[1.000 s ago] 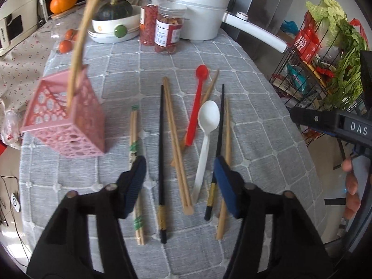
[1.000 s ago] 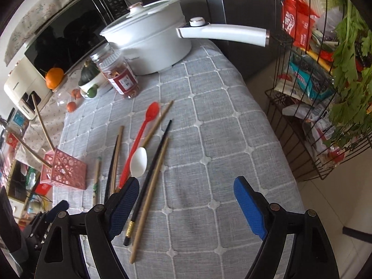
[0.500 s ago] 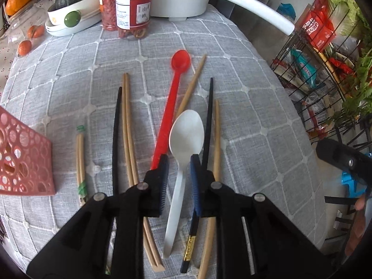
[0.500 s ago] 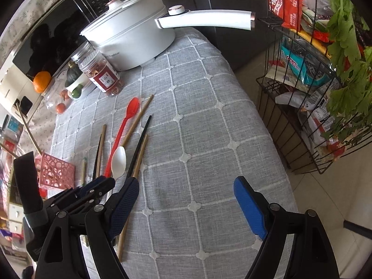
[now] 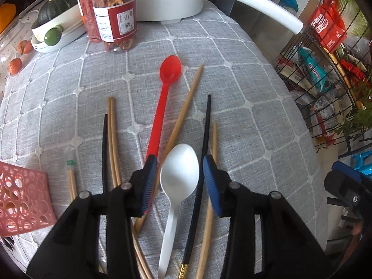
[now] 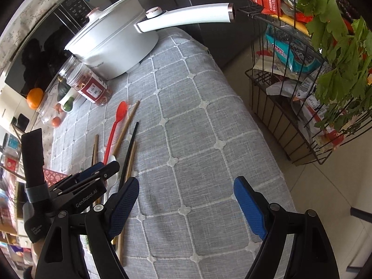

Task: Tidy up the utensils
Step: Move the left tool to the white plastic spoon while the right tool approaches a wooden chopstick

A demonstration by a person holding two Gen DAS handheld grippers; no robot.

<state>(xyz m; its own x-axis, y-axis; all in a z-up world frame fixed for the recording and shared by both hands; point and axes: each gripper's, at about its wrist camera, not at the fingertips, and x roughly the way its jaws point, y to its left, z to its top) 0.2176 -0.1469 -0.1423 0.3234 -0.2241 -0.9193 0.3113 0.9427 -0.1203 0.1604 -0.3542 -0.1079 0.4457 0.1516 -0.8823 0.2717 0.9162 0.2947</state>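
Tabletop (image 5: 244,88): covered by a grey cloth quilted in white squares; its far-right edge curves down toward a pale tiled floor.
Utensils: a white spoon (image 5: 179,186), a red spoon (image 5: 162,107), black chopsticks (image 5: 204,144) and wooden chopsticks (image 5: 112,139) lie loose, roughly side by side, in the middle of the cloth.
Pink basket (image 5: 21,200): perforated, at the left edge of the tabletop, just beside a short wooden pair.
Left gripper (image 5: 177,181): its jaws have just been opening; they stand apart on either side of the white spoon's bowl, pads not pressing on it.
Right gripper (image 6: 186,204): jaws spread wide over bare cloth, nothing between them.
Back of tabletop: a white pot (image 6: 111,46) with a long handle, two clear jars (image 5: 114,16) with red labels, a dish holding a green squash.
Room: a black wire rack (image 6: 290,88) of packets and leafy greens stands on the floor to the right; a dark microwave sits behind the pot.
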